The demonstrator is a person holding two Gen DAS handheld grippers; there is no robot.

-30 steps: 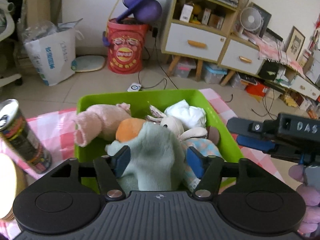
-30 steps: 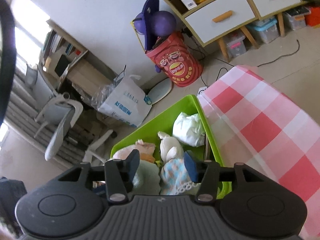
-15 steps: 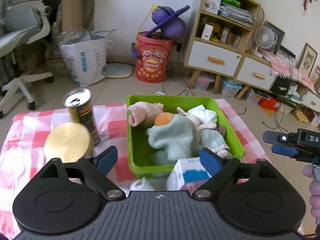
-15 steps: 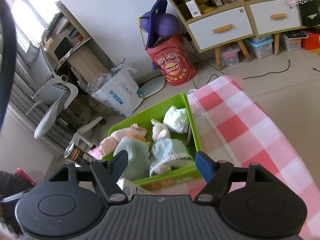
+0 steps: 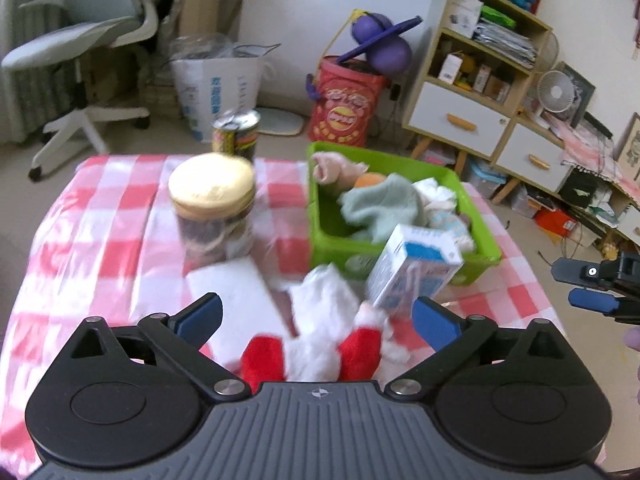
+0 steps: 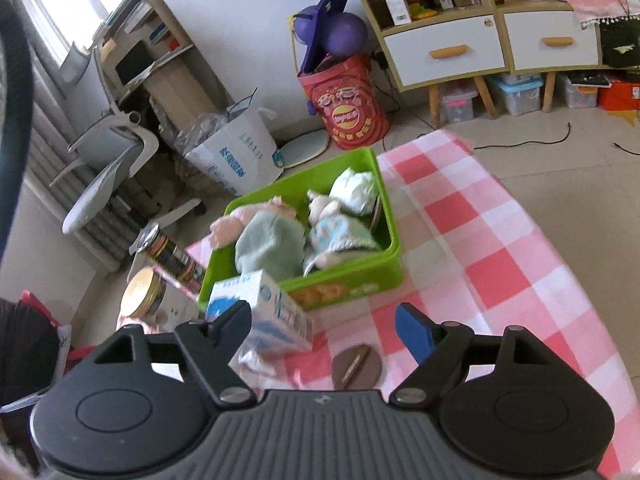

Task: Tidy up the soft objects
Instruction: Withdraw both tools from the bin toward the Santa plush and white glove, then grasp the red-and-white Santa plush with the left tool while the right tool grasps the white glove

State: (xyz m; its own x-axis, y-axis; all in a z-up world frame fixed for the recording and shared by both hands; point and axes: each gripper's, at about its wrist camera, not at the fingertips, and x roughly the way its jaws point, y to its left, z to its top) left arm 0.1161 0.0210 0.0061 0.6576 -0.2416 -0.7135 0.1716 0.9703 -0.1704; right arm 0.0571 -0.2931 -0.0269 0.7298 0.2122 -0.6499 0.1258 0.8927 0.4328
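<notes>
The green bin (image 5: 476,268) (image 6: 352,288) on the pink checked cloth holds a pale green plush (image 5: 380,200) (image 6: 268,244), a pink plush (image 5: 332,168), a white cloth bundle (image 6: 356,192) and a doll in a light blue dress (image 6: 340,236). A white and red plush toy (image 5: 320,320) lies on the cloth between the wide jaws of my left gripper (image 5: 316,316), which are still opening and do not touch it. My right gripper (image 6: 324,324) hangs in front of the bin, jaws opening and holding nothing.
A blue and white carton (image 5: 416,268) (image 6: 272,316) leans at the bin's near wall. A gold-lidded jar (image 5: 212,188), a drink can (image 5: 236,136) and a white box (image 5: 236,296) stand to the left. A brown disc (image 6: 356,368) lies under the right gripper.
Both grippers have drawn back from the bin and opened. The pale green plush that sat between the left fingers now lies in the bin. The white and red plush has come into view.
</notes>
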